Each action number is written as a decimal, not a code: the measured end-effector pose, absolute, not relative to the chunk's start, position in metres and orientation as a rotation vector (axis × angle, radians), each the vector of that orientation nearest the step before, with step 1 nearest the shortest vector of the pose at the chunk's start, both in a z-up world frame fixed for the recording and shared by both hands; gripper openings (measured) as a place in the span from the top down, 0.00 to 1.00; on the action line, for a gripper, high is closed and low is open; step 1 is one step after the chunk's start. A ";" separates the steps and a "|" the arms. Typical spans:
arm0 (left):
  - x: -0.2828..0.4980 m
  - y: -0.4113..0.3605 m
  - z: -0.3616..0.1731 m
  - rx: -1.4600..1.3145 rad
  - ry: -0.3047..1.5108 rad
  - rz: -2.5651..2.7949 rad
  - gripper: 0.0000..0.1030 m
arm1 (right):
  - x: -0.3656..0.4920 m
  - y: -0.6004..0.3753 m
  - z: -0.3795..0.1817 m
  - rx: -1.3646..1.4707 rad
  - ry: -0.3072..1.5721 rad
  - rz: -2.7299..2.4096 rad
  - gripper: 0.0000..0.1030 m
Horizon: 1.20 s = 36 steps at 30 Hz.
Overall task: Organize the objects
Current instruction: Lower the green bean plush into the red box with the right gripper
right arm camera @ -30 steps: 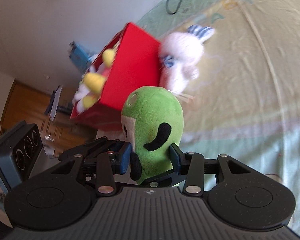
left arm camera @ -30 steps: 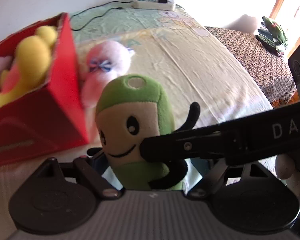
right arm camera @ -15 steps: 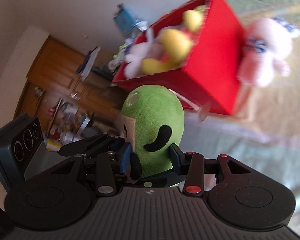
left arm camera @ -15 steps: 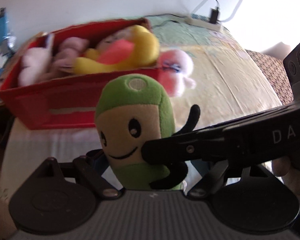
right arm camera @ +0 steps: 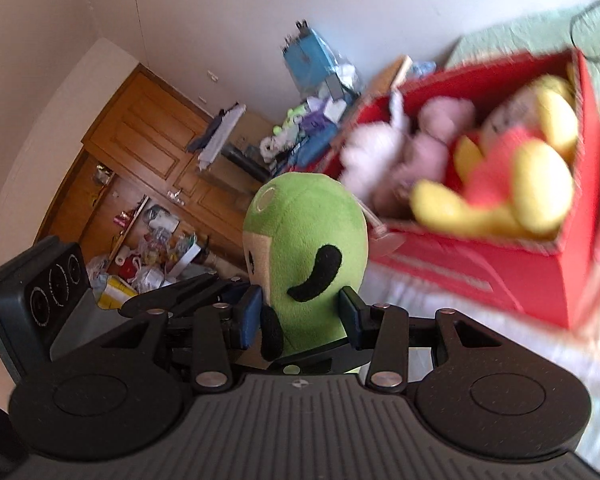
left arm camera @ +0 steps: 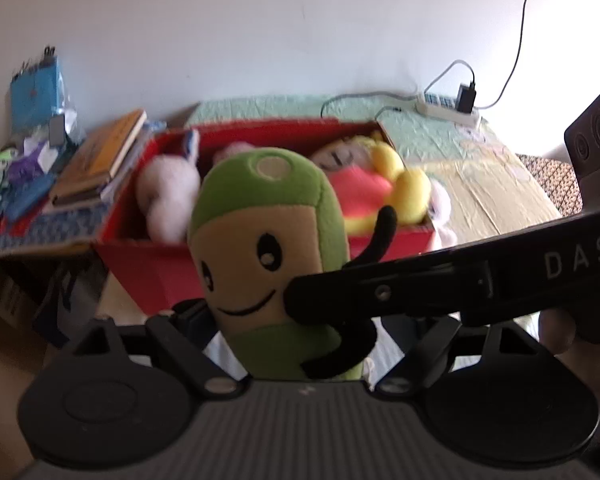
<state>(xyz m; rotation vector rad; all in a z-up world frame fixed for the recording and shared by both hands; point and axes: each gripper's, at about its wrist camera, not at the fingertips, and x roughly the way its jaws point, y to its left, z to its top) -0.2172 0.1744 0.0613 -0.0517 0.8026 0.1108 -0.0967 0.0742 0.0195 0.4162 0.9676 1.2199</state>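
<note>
The bed (left arm camera: 480, 184), under a pale green and cream sheet, carries the red box (left arm camera: 152, 276) near its edge; beyond that edge sits a cluttered side surface with stacked books (left arm camera: 100, 156). The box already holds several soft toys: a yellow and coral plush (left arm camera: 364, 188) at its right end and a white plush (left arm camera: 166, 196) toward its left, with little bare floor showing between them.

The green plush doll (left arm camera: 268, 248) is upright and in the air, in front of the box's near wall and not yet over the opening. Both tools grip its lower body: the right gripper (right arm camera: 300, 312) has its blue pads pressed into the doll's sides, and the left gripper (left arm camera: 284, 320) is clenched on it too, with the right tool's finger crossing the face.

To finish the step well, I judge the doll should be carried up and over the near wall, aimed at the gap between the white and yellow toys, lowered until it rests on them, and only then released by both grips together, so it does not tip out
</note>
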 end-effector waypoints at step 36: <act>-0.067 0.223 0.022 0.003 0.865 -0.291 0.15 | -0.013 0.104 -0.003 0.616 0.886 0.597 0.52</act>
